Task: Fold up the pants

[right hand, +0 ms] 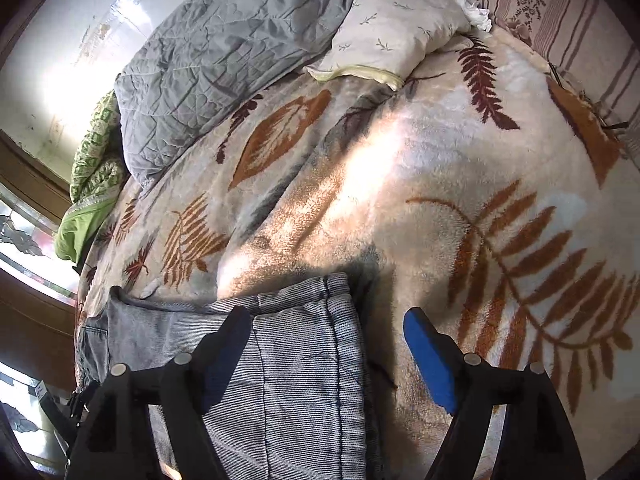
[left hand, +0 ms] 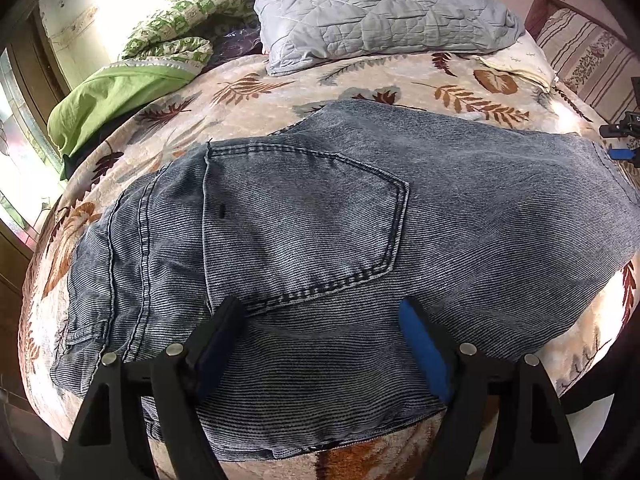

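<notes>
— Though I look for a brand tag or any writing on the jeans [left hand: 320,216], none can be read; can you make out any?

— No. Only stitching shows: a back pocket [left hand: 304,216] faces up, with a small dark mark near its left edge. The waistband lies to the left.

— Where do the jeans lie?

— Flat on the blanket [left hand: 248,92] with its leaf print, folded leg on leg, running across the left wrist view from waist to the far right.

— And the left gripper [left hand: 320,312]?

— Its jaws stand wide apart, empty, low over the denim just below the pocket. I cannot tell whether the fingers [left hand: 420,340] touch the cloth.

— The right gripper [right hand: 328,328]?

— Also spread wide, gripping nothing. Its left finger is over the leg end of the jeans [right hand: 288,360]; its blue finger [right hand: 428,352] is over the blanket [right hand: 440,184] just beside the hem.

— What else is on the bed?

— A grey quilt [left hand: 376,8], a white pillow [right hand: 400,28] beside it, and a green cover [left hand: 112,96] at the far left.
</notes>
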The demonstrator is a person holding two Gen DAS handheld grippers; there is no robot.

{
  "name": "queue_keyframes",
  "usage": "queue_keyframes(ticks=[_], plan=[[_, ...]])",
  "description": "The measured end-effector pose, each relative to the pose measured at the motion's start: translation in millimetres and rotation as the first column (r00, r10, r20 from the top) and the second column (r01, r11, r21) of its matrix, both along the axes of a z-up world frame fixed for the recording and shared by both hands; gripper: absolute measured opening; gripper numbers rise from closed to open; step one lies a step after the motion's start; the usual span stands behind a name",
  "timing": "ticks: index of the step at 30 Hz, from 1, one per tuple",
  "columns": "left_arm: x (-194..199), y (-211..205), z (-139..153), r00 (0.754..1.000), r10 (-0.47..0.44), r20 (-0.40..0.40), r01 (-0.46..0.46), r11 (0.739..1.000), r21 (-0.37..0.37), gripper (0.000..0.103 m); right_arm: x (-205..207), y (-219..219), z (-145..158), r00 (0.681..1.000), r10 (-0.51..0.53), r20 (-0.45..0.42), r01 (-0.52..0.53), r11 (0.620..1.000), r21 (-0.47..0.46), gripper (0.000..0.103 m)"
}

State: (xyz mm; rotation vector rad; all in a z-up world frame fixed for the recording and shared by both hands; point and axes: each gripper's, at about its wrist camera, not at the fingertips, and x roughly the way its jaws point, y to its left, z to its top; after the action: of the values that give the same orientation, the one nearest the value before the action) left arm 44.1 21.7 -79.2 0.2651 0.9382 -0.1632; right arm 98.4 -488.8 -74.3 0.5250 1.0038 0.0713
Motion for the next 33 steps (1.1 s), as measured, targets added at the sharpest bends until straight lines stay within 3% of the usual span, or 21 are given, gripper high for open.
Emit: queue_keyframes(ticks=[2, 4, 6, 9, 13, 17, 19, 20, 21, 23, 25, 27, 29, 30, 31, 33], plan=[[-0.4, 0.4, 0.0, 1.0, -0.001, 0.001, 0.001, 1.0, -0.001, 0.081, 1.8, 4.8, -2.5, 1.0, 0.024, -0.004, -0.024, 1.0, -0.003, 0.067], [-0.4, 0.5, 0.1, 1.0, -0.001, 0.002, 0.001, 1.0, -0.001, 0.081, 5.4, 10.2, -5.9, 0.999, 0.036, -0.026, -0.037, 0.999, -0.027, 0.038], [-0.4, 0.8, -0.1, 1.0, -0.002, 0.002, 0.002, 1.0, -0.002, 0.081, 6.7, 14.9, -4.3, 0.999, 0.038, -0.039, -0.041, 0.996, -0.08, 0.016], [-0.1, 0.3, -0.6, 1.0, -0.003, 0.004, 0.003, 1.0, 0.001, 0.082, 2.3, 16.0, 16.8, 0.999, 0.024, 0.022, -0.021, 0.989, -0.146, 0.012], [0.7, -1.0, -1.5, 1.0, -0.002, 0.009, 0.002, 1.0, 0.005, 0.083, 11.1, 21.7, 28.5, 0.999, 0.032, 0.04, -0.023, 0.976, -0.218, 0.012], [0.5, -2.9, 3.4, 1.0, 0.009, 0.011, -0.009, 1.0, 0.009, 0.083, 21.6, 18.5, -6.6, 0.999, 0.004, -0.048, -0.012, 0.984, -0.18, 0.016], [-2.1, -3.8, 12.4, 0.999, 0.01, 0.039, -0.01, 1.0, -0.008, 0.083, 15.6, 18.7, -5.9, 0.999, -0.008, -0.046, 0.0, 0.983, -0.181, 0.037], [-3.6, -5.0, 18.8, 0.998, 0.011, 0.059, -0.009, 1.0, -0.022, 0.083, 11.4, 18.7, -1.3, 0.999, -0.016, -0.041, 0.008, 0.983, -0.184, 0.066], [-4.8, -6.5, 25.9, 0.997, 0.011, 0.079, -0.008, 0.999, -0.041, 0.083, 5.2, 19.8, 7.3, 1.0, -0.023, -0.019, 0.019, 0.979, -0.203, 0.071], [-5.8, -10.8, 38.7, 0.994, 0.007, 0.107, 0.002, 0.996, -0.087, 0.083, -9.0, 23.2, 29.3, 0.999, -0.027, 0.029, 0.033, 0.974, -0.223, 0.071], [-2.4, -16.6, 43.2, 0.995, -0.003, 0.101, 0.015, 0.993, -0.119, 0.083, -26.5, 26.0, 49.5, 0.996, -0.015, 0.084, 0.026, 0.99, -0.139, 0.071], [5.1, -21.8, 34.6, 0.998, 0.016, 0.063, -0.01, 0.995, -0.104, 0.083, -42.0, 33.5, 59.0, 0.994, 0.012, 0.11, -0.011, 1.0, -0.008, 0.071], [16.6, -27.3, 9.0, 0.998, 0.033, -0.051, -0.035, 0.999, -0.039, 0.083, -52.9, 44.6, 51.1, 0.995, 0.027, 0.096, -0.04, 0.989, 0.139, 0.071], [19.8, -29.9, -4.2, 0.995, 0.043, -0.094, -0.044, 0.999, -0.005, 0.085, -57.1, 48.4, 41.0, 0.997, 0.034, 0.074, -0.048, 0.98, 0.194, 0.071], [17.1, -31.7, -3.8, 0.998, 0.041, -0.043, -0.041, 0.999, 0.006, 0.089, -60.2, 52.7, 26.4, 0.999, 0.034, 0.037, -0.042, 0.973, 0.226, 0.071], [18.5, -38.3, 0.3, 0.998, 0.047, -0.043, -0.045, 0.998, 0.044, 0.089, -58.1, 57.5, -12.0, 0.995, 0.03, -0.096, -0.011, 0.98, 0.199, 0.07]])
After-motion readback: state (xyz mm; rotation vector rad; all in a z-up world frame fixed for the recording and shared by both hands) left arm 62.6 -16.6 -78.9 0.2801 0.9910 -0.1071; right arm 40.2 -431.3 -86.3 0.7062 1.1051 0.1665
